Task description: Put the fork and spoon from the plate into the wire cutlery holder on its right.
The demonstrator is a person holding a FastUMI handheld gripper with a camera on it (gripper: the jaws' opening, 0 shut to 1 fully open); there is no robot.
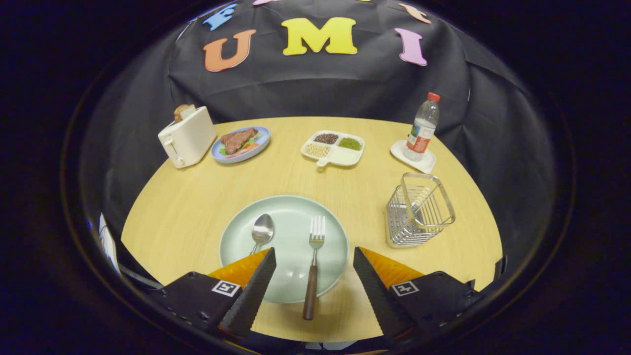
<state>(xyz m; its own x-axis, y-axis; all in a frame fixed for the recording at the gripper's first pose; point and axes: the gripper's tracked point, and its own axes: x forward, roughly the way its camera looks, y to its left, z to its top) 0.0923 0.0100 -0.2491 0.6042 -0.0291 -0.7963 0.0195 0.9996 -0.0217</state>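
- The steel fork with a brown wooden handle (314, 261) lies on the round pale-green plate (291, 281), handle end overhanging the near rim.
- The steel spoon (261, 231) lies beside it on the plate, its handle hidden behind one finger.
- The gripper (313, 256) hangs released, fingers spread either side of the fork, touching nothing.
- The silver wire cutlery holder (418, 209) stands on the wooden table (187, 207), right of the plate.

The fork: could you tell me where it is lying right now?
The fork lies on the green plate, right of the spoon, between the open gripper fingers.
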